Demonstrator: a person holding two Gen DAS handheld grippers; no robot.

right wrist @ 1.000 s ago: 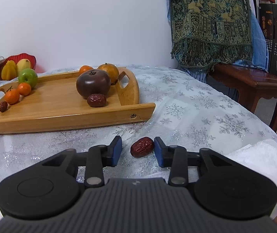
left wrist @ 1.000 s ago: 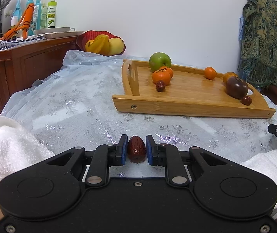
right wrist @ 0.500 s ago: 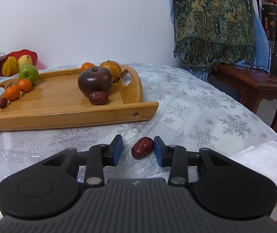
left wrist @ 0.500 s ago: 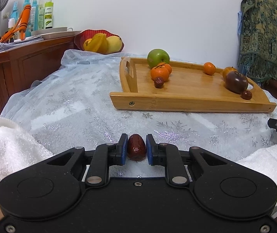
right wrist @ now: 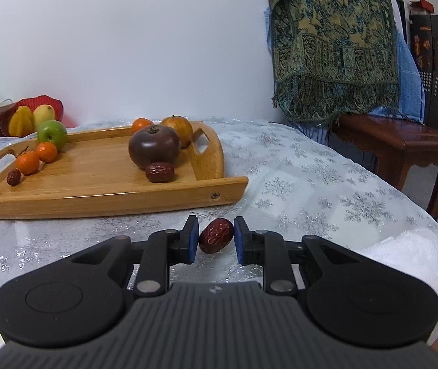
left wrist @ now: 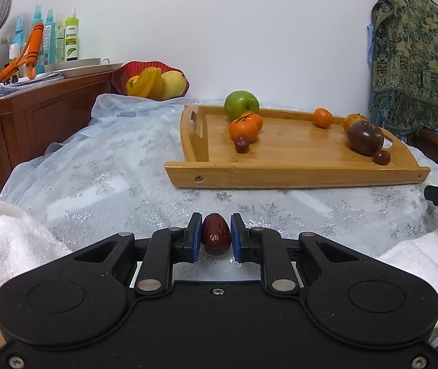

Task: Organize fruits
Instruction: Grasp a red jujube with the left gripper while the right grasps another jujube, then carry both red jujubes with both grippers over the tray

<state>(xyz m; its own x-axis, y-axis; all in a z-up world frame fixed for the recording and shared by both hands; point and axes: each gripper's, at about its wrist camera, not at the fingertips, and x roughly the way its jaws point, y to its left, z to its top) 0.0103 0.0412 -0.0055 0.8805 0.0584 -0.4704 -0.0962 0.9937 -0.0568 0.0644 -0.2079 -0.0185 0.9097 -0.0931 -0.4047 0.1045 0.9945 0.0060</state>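
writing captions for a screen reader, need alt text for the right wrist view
The right claw, its jaws just closed in, grips a red date low over a silver snowflake tablecloth. Behind it to the left, a wooden tray holds a green apple, small oranges, a dark round fruit and two more dates.
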